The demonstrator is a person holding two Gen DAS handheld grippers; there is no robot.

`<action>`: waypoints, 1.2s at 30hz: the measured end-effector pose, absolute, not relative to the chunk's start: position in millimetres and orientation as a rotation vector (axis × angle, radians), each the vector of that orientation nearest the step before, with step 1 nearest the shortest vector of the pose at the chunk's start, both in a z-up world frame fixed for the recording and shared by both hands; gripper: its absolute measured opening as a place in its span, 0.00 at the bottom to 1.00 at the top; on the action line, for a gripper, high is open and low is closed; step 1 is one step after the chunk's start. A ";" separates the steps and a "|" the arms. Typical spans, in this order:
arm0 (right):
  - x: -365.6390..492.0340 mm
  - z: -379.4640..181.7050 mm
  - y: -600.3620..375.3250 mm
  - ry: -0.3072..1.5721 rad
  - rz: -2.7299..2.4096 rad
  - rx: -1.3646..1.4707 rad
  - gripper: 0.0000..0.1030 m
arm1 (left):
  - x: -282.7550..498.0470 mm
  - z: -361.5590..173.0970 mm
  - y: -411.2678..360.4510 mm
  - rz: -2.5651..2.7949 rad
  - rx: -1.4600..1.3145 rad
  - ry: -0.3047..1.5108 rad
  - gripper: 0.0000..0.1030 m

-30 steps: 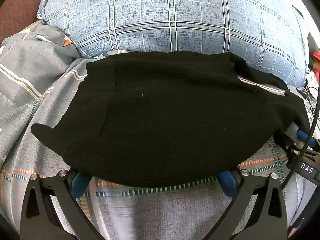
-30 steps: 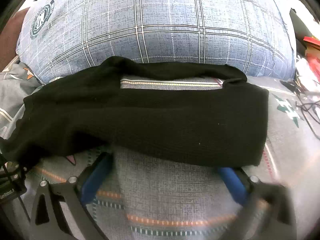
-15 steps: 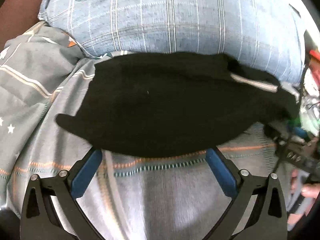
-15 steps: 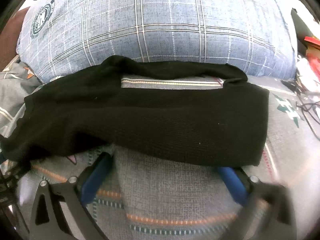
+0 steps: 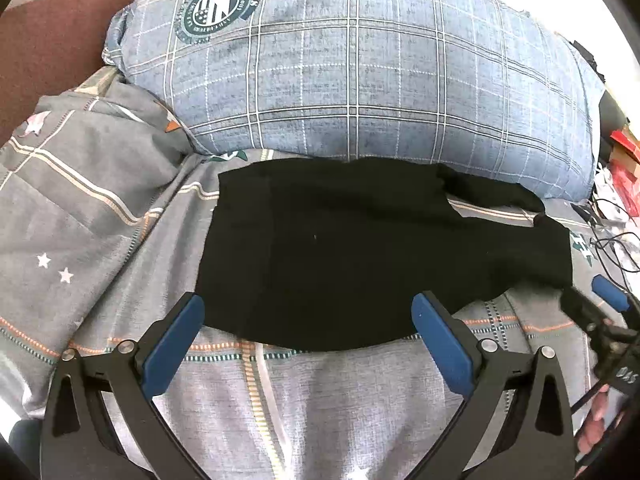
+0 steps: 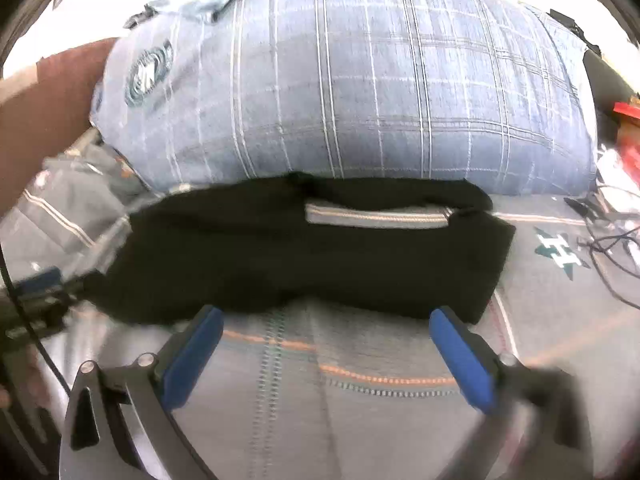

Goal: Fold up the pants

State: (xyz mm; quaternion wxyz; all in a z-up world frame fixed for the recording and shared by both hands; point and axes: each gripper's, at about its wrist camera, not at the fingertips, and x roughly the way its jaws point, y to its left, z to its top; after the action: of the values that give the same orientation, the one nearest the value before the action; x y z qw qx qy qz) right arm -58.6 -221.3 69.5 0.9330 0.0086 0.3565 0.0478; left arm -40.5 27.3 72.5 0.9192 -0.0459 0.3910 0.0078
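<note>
The black pants (image 5: 360,256) lie folded in a wide band on the grey patterned bedspread (image 5: 336,400), against a blue plaid pillow (image 5: 360,76). A strip of bedspread shows through a gap near their far edge. My left gripper (image 5: 306,316) is open and empty, its blue fingers (image 5: 176,344) just short of the pants' near edge. My right gripper (image 6: 324,332) is open and empty, its fingers (image 6: 460,356) also just short of the near edge of the pants (image 6: 312,264). The right gripper also shows in the left wrist view (image 5: 608,312).
A brown cushion (image 5: 52,40) sits at the far left. Cables (image 5: 616,248) and red items (image 5: 624,160) lie at the right of the bed. The plaid pillow (image 6: 360,92) blocks the far side.
Both grippers have drawn back from the pants; their fingertips, which were under the near edge, are now clear of it. The pants lie flat and look further away.
</note>
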 end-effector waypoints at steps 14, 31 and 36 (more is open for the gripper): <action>-65.4 71.3 -218.4 0.729 0.101 0.038 1.00 | -40.3 61.0 36.9 0.053 -0.112 0.836 1.00; -58.6 57.7 -216.4 0.761 0.104 0.051 1.00 | -39.5 50.4 49.6 0.051 -0.170 0.877 1.00; -57.0 48.9 -218.5 0.768 0.121 0.065 1.00 | -45.3 44.1 59.7 0.061 -0.203 0.893 1.00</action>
State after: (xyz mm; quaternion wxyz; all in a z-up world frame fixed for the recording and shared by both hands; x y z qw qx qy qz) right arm -57.0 -218.5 48.9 0.9248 0.0317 0.3744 0.0588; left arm -45.3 59.7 44.1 0.8965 -0.0981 0.4310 0.0294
